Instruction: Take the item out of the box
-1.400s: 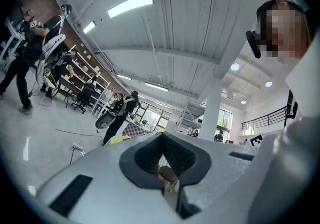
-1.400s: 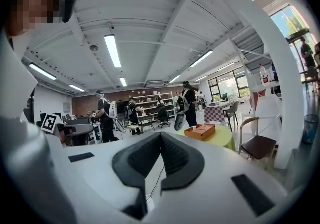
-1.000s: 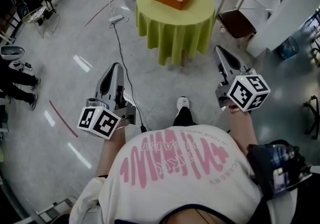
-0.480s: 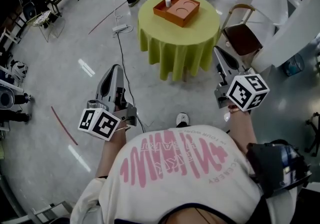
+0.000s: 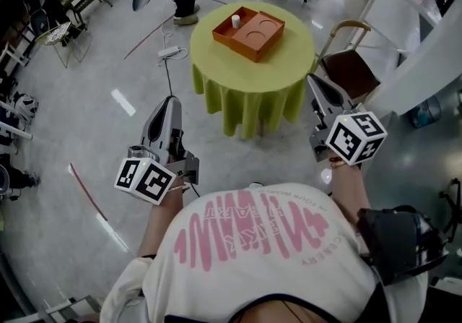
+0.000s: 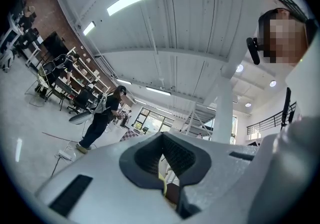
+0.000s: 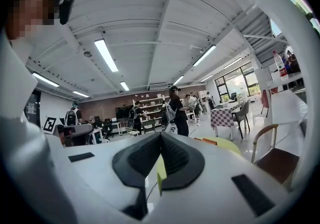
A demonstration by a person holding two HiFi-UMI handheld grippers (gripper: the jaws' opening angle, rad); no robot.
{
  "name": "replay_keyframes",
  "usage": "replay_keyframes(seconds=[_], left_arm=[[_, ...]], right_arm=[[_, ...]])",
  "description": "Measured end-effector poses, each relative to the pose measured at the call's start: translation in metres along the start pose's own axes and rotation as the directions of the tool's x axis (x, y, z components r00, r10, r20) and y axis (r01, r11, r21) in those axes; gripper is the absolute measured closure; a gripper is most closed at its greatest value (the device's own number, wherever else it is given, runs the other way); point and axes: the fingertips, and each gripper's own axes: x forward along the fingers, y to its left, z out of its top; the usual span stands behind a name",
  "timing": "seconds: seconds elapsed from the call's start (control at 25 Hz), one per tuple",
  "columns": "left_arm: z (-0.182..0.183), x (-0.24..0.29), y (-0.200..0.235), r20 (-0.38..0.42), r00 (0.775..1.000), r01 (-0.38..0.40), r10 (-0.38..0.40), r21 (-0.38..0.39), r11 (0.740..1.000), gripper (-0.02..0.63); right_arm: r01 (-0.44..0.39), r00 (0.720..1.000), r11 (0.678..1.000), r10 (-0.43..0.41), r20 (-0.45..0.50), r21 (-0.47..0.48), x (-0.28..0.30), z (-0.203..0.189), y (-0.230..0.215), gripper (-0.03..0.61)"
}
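Your left claw (image 5: 170, 105) is clenched with nothing between its jaws, and it points toward the round table (image 5: 245, 90) draped in yellow-green cloth. On the table sits the open orange box (image 5: 261, 31), with a small white cylinder (image 5: 235, 22) upright in its left part. Your right claw (image 5: 316, 84) is likewise clenched and empty, near a wooden chair (image 5: 350, 72).

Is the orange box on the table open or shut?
Open. The head view looks straight into the box, with no lid over it, and a small white item stands upright inside.
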Motion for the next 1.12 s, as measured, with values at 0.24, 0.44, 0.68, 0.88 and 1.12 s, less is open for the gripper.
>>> replay_keyframes(seconds=[0.24,0.44,0.68,0.88,1.12], left_arm=[[-0.016,0.048,0.0,0.001,1.0,-0.003,0.003,-0.01,1.0,0.606],[-0.023,0.063,-0.003,-0.007,1.0,-0.009,0.009,-0.004,1.0,0.606],[-0.044,0.074,0.004,-0.037,0.999,-0.031,0.028,-0.067,0.997,0.606],[-0.05,0.088,-0.003,-0.066,0.998,-0.013,0.01,-0.058,0.998,0.606],[-0.065,0.108,-0.003,-0.095,0.995,-0.004,-0.004,-0.083,0.997,0.606]], right_arm=[[-0.017,1.0,1.0,0.017,-0.011,-0.01,0.025,0.005,-0.043,0.574],[-0.038,0.999,0.999,0.038,-0.023,0.022,0.042,0.0,-0.062,0.574],[-0.038,0.998,0.999,0.038,-0.046,0.007,0.045,-0.016,-0.074,0.574],[-0.007,1.0,0.996,0.008,-0.011,0.093,0.04,-0.016,-0.094,0.574],[0.015,1.0,0.994,-0.012,-0.028,0.105,0.038,-0.022,-0.11,0.574]])
